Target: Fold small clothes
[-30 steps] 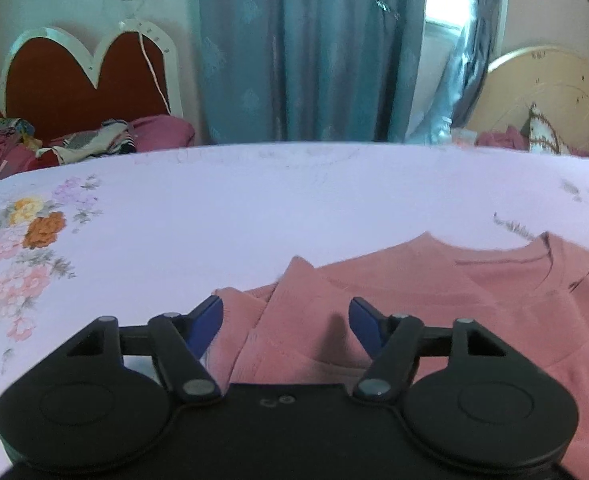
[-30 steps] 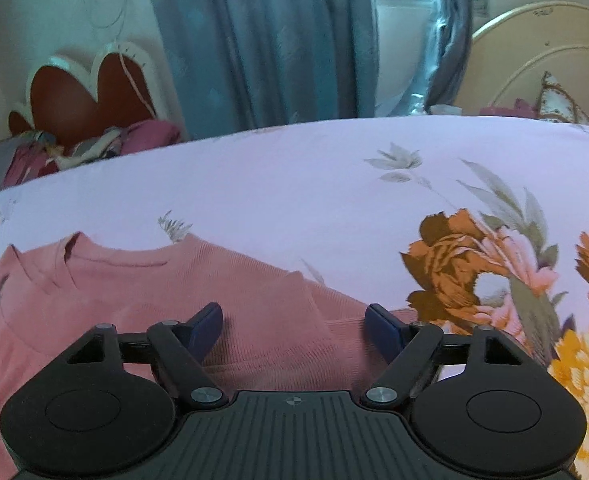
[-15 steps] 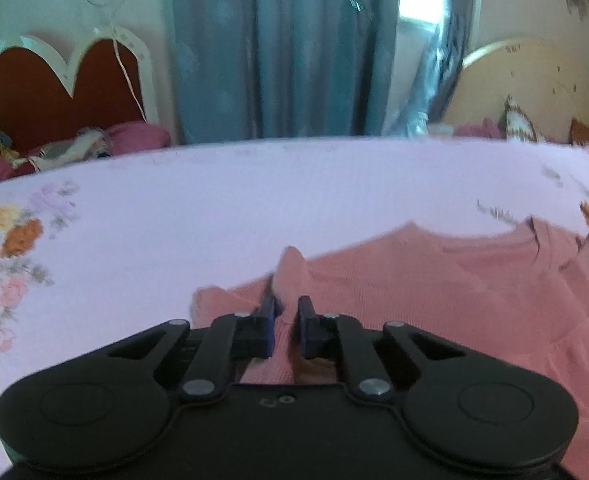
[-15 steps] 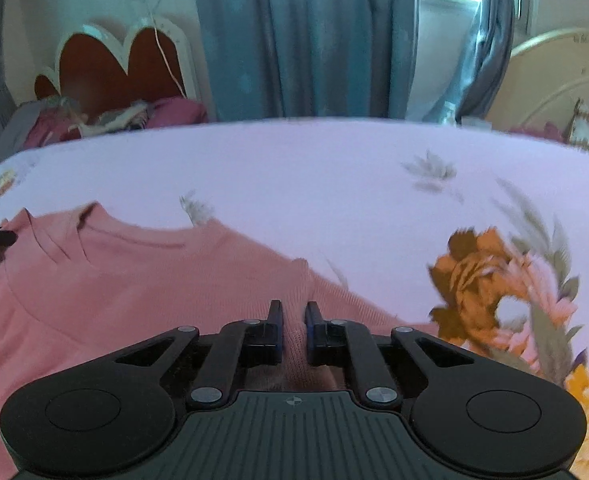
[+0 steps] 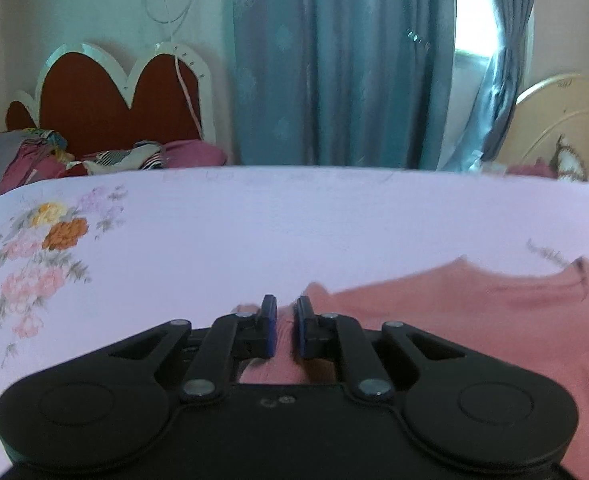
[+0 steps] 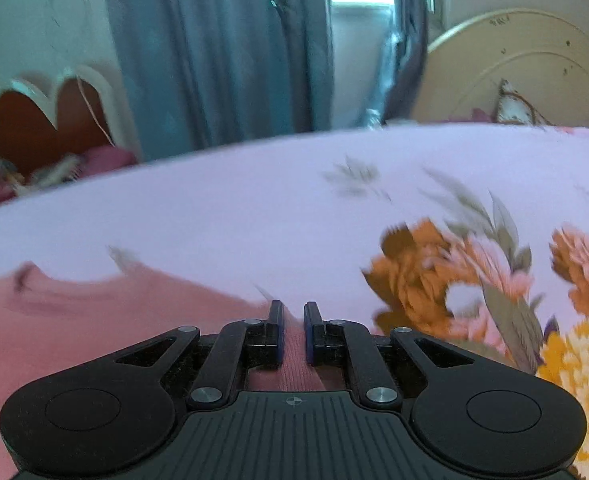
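Observation:
A small pink shirt (image 5: 474, 312) lies on the lilac flowered bedsheet (image 5: 294, 224). In the left wrist view my left gripper (image 5: 285, 308) is shut on a fold of the shirt's left sleeve edge, with pink cloth pinched between the blue pads. In the right wrist view the same pink shirt (image 6: 106, 320) spreads to the left, and my right gripper (image 6: 293, 314) is shut on its right sleeve edge. The neckline (image 6: 26, 276) shows at the far left. Both views are blurred by motion.
The bedsheet (image 6: 254, 208) carries large orange and yellow flower prints (image 6: 434, 280) on the right. A red heart-shaped headboard (image 5: 106, 104) with piled clothes (image 5: 34, 156) stands behind, beside blue curtains (image 5: 334, 64) and a cream headboard (image 6: 514, 68).
Both grippers have gone from wide open to shut on the shirt's sleeve edges. Since then they have lifted and pulled the cloth back; the shirt sits lower and nearer in both views.

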`<state>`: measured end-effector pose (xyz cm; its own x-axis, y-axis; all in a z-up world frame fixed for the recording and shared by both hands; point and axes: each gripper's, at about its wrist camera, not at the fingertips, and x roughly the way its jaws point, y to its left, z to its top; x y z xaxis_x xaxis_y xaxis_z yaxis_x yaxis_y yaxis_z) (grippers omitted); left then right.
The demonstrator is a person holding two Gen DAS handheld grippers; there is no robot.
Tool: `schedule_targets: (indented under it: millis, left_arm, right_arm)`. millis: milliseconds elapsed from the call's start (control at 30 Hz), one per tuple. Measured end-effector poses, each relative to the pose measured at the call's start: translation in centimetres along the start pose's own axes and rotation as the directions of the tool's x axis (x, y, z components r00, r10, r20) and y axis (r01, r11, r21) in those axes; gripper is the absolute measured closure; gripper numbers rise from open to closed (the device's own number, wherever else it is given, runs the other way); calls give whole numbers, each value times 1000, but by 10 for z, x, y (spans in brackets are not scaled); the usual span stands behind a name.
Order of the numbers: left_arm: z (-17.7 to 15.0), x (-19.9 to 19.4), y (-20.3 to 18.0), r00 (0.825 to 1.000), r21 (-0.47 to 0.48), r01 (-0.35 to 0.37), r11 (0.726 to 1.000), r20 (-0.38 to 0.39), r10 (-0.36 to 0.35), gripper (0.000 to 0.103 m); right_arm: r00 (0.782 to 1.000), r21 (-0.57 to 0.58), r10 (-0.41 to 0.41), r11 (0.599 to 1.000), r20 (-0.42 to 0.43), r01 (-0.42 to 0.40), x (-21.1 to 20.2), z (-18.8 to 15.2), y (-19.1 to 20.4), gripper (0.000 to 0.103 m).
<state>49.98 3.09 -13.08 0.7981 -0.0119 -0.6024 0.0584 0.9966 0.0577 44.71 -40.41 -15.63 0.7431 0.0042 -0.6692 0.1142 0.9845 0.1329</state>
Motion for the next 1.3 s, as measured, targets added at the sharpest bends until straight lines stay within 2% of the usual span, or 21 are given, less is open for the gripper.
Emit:
schedule_targets:
  millis: [100,200,267,300,333,367,433,467,500,533,567,667,767,800,900,967,1033,1100,1233,1300]
  left_arm:
    - [-3,5,4,999,2,-26,1000,-20,26,93]
    - [-4,6,-3,998,39,-43,998,-42,45,88]
    - [-4,1,-5,999,49,-31,998,-34,33,79]
    - [-4,-2,-4,999,42,-21,999,-38,23,77]
    - [-2,-7,-1,999,28,-15,999,-38,17,67]
    - [-2,-12,2,999,14,-16,1000,-32,16,51]
    - [-2,-27,9,1000,-16,-19,1000,-6,19,37]
    - [-3,-36,11,1000,-17,-12,1000,8,12,37]
    - [-4,-42,12,1000,-10,-3,1000,10,3,37]
    - [-6,-51,12,1000,-2,7,1000,10,-7,37]
    - [-10,-60,12,1000,8,21,1000,11,-21,38]
    - [-24,-75,4,999,55,51,997,-11,-50,44]
    - [-41,-75,-1,998,92,34,995,-52,-30,51]
    - [-46,-74,-1,998,99,22,995,-59,-16,52]
    - [-59,-71,-3,997,146,-30,989,-70,41,54]
    - [-67,-71,-2,996,180,-70,981,-41,79,53]
    - [-69,-72,3,995,173,-90,981,-34,97,53]
    - [-70,-71,10,995,155,-89,984,-36,96,53]
    - [-62,-80,13,995,134,-75,988,-61,83,57]
    - [-54,-95,12,998,98,-47,994,-47,52,58]
  right_arm:
    - [997,9,-77,997,9,77,3,-2,-11,94]
    - [998,-7,-64,998,3,64,-3,-2,-12,93]
    - [997,-18,-72,997,28,73,-15,0,-9,93]
    - [998,0,-52,999,41,52,-22,2,-10,93]
    - [998,16,-35,999,54,34,-29,4,-10,93]
    - [998,23,-26,999,65,25,-34,6,-9,93]
    - [997,22,14,1000,71,-16,-45,8,-3,89]
    - [997,12,34,999,63,-34,-48,7,1,69]
    - [997,4,46,999,60,-46,-52,6,7,35]
    - [996,-7,56,998,70,-56,-55,4,13,27]
    - [993,-31,79,997,82,-77,-59,0,19,28]
    - [993,-83,106,991,49,-101,-61,-12,40,30]
    - [993,-106,120,987,-6,-120,-52,-22,53,56]
    - [992,-114,125,985,-25,-127,-49,-26,56,57]
    - [996,-165,74,983,-43,-80,-41,-36,59,57]
    - [999,-188,30,981,-34,-36,-32,-40,49,57]
    - [1000,-192,-13,981,-24,8,-31,-41,39,57]
    - [1000,-160,2,987,-27,-7,-29,-41,29,57]
    - [999,-115,-29,993,-25,26,-41,-38,32,57]
    - [1000,-72,22,997,-10,-23,-58,-35,37,57]
